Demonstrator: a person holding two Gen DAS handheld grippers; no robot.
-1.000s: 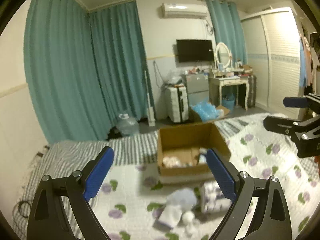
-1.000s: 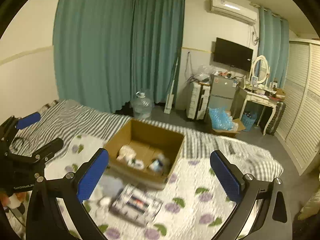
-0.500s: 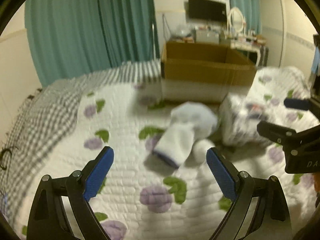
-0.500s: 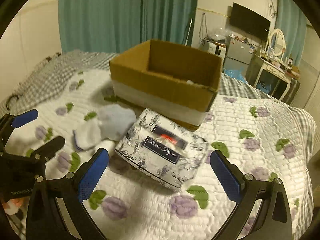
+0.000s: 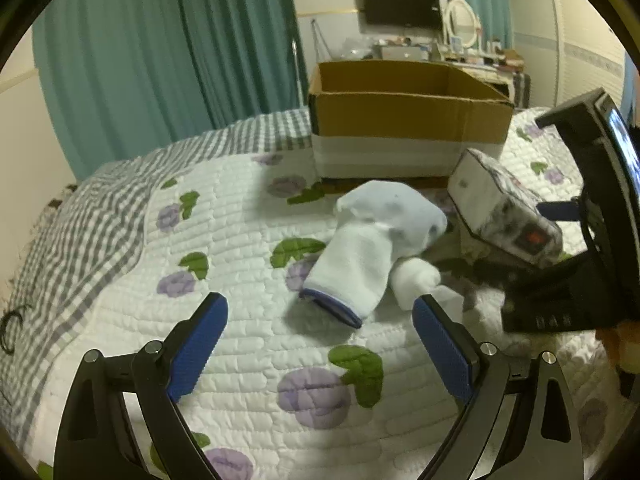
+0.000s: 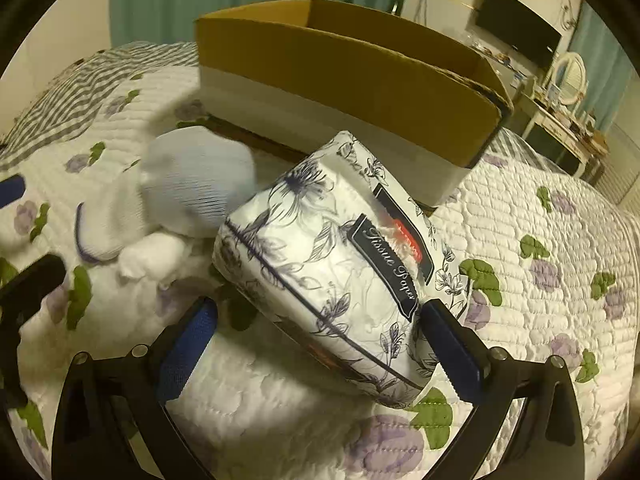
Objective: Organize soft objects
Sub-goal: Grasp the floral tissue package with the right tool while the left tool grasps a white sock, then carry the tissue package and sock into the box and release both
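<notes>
Both hand-held grippers have dropped closer to the bed since half a second ago, and the things ahead loom larger. Left hand-held gripper, jaws wide apart and empty, hovers just short of a white sock lying on the quilt. Right hand-held gripper, also spread open, straddles the near end of a flower-printed tissue pack, its right finger beside the pack's edge. A cardboard box stands just beyond on the bed. Teal curtains, a wall television and a dressing table fill the far room.
</notes>
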